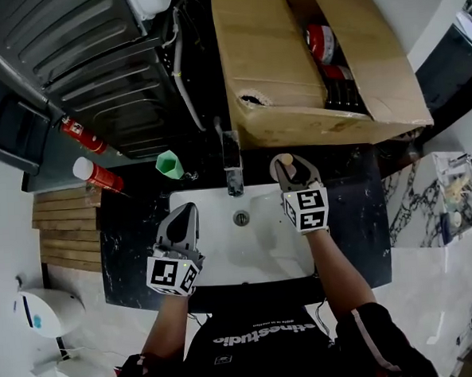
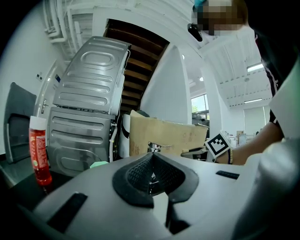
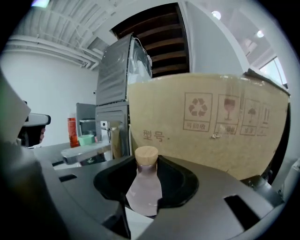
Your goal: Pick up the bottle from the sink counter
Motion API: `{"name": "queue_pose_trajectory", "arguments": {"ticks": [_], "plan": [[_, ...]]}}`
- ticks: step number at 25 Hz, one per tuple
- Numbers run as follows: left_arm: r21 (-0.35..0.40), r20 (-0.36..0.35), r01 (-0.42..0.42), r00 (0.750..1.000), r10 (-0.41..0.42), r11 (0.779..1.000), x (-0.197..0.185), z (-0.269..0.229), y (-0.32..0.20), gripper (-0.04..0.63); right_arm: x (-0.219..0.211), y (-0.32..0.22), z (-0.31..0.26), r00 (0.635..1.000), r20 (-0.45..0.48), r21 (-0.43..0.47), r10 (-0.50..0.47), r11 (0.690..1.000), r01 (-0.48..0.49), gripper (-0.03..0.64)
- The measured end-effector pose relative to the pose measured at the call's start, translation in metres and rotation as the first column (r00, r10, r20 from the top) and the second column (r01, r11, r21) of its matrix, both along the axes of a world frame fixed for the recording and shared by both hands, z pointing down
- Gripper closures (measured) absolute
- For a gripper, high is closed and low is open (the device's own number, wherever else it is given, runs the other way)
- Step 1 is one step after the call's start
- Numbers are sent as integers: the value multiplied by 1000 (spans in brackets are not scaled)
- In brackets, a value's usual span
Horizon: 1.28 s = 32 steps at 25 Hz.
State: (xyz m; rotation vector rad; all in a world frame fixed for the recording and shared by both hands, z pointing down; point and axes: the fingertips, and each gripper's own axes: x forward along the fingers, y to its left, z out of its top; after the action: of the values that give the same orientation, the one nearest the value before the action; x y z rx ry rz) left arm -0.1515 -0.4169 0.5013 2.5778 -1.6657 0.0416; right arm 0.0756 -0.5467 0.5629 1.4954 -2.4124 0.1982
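Nearest the head camera is the person's black shirt, with both forearms reaching out over the sink counter.

**Gripper state**
- Left gripper: jaws clenched together with nothing between them. It hangs over the front left part of the white basin.
- Right gripper: jaws set around the bottle, with the pads apparently pressing on its lower body. The views do not show whether the base is clear of the counter.

**Location of the bottle**
- It is at the back edge of the counter, behind the right rear corner of the basin.
- The faucet is just to its left.
- The front wall of the cardboard box is close behind it.

**Hazards (judged)**
- The body tapers upward. Pads seated on a sloped wall may slide, so the bottle could slip down and out during the lift.
- A lift that drifts backward would probably strike the box wall, and drift to the left would meet the faucet.
- A dropped bottle would likely roll into the basin.

**Appearance of the bottle**
- The body is small, conical and flask-shaped, in pale pinkish-lilac, matte or frosted.
- The neck is short, with a round stopper that looks like light wood.
- It stands upright, with no label visible.
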Motion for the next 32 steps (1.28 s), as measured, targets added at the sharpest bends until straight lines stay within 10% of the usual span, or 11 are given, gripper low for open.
{"name": "queue_pose_trajectory", "arguments": {"ticks": [18, 32], "plan": [[96, -56, -30, 998, 35, 995, -9, -82, 103, 581, -60, 229, -144, 974, 24, 109, -225, 969, 221, 449], [83, -34, -116, 992, 119, 990, 24, -91, 110, 581, -59, 265, -172, 967, 57, 176, -248, 956, 235, 449]]}}
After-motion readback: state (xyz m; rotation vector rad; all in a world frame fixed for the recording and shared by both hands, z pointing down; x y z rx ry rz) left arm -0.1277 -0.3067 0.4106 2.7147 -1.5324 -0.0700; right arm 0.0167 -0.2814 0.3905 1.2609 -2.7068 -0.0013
